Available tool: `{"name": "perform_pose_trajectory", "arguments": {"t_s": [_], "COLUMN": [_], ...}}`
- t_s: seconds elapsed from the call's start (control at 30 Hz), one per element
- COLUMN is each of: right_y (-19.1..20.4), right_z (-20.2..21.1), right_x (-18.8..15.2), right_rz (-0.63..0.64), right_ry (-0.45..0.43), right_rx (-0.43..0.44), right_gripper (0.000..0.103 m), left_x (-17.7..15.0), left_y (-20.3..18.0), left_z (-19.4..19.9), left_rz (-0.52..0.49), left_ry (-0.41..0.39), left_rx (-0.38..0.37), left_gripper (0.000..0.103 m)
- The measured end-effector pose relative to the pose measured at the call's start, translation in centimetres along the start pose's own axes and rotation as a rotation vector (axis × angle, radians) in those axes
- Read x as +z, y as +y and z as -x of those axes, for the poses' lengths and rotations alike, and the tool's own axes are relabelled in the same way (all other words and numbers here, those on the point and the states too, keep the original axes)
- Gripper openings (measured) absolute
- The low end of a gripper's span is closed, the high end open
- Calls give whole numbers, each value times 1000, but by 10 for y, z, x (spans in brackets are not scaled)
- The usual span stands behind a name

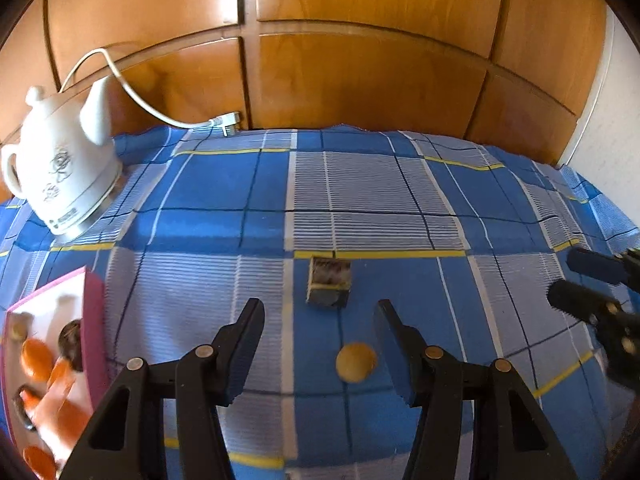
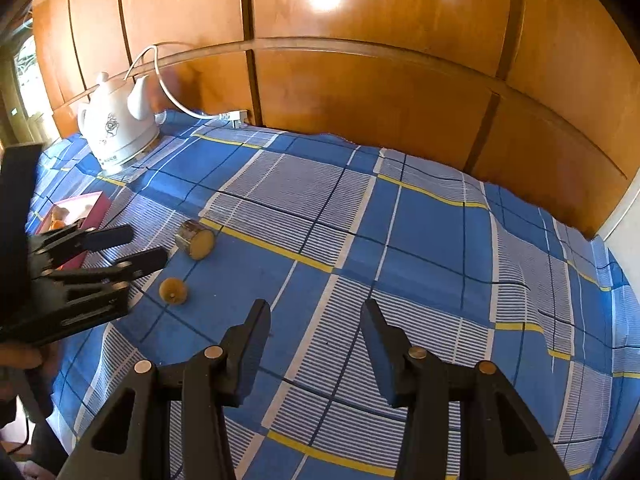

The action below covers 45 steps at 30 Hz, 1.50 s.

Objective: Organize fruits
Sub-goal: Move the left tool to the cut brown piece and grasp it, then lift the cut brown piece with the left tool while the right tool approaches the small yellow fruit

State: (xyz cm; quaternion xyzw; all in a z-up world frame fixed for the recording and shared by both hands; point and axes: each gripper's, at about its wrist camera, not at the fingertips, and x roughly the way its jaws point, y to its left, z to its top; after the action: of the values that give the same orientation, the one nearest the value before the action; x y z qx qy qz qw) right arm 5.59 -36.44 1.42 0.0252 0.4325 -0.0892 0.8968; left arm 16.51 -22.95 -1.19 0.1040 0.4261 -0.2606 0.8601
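Observation:
A small round yellow toy fruit (image 1: 355,361) lies on the blue checked cloth, between my left gripper's (image 1: 320,312) open fingers and nearer the right one. It also shows in the right wrist view (image 2: 173,290). A short cylindrical fruit slice (image 1: 329,282) with a dark rind lies just beyond it, and shows in the right wrist view (image 2: 195,238) too. A pink box (image 1: 52,356) at the far left holds several orange and dark toy fruits. My right gripper (image 2: 316,318) is open and empty over bare cloth, to the right of the left gripper (image 2: 136,246).
A white electric kettle (image 1: 60,172) stands at the back left with its cord (image 1: 160,116) running to a plug. Wooden wardrobe doors (image 1: 360,60) rise behind the table. The right gripper (image 1: 576,280) shows at the right edge of the left wrist view.

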Motion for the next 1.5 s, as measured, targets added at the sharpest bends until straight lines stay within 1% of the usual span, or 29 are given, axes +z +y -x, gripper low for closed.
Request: {"name": "perform_pose_trajectory", "arguments": {"t_s": [0.2,0.33,0.37,0.43,0.53,0.67,0.73,0.87,1.1,1.37,1.5], "right_y": [3,4,4,4,4,2,2,4,6,14,18], "right_z": [-2,-2,-2,-3,-4,-4,-5,-7,-15,-20,-26], "right_x": [0,0,0,-1,-1,-1,-2,-4,-7,-14,-18], "right_rz": [4,3,2,-1,3,-2,0,15,36,72,99], "right_ry": [13,11,11,16,19,18,21,31,54,75,95], "right_rx": [18,22,23,27,22,18,14,3,-29,-51,-65], "right_gripper": [48,48,48,48,48,48,48,48,48,48,48], "left_x": [8,16,17,18,13,-2,-10,-26,-55,-86,-107], "left_y": [-6,-6,-6,-7,-8,-15,-14,-8,0,1,1], "left_z": [-25,-40,-44,-53,-44,-17,-1,21,46,63,66], "left_rz": [-14,-8,-10,-13,-7,-46,-39,-6,38,43,42], "left_ry": [27,32,35,44,8,-61,-89,-117,-122,-121,-104], "left_rx": [29,30,23,-1,-22,-8,-3,10,8,5,-6], "left_gripper": [58,58,51,28,27,27,27,27,27,27,27]}}
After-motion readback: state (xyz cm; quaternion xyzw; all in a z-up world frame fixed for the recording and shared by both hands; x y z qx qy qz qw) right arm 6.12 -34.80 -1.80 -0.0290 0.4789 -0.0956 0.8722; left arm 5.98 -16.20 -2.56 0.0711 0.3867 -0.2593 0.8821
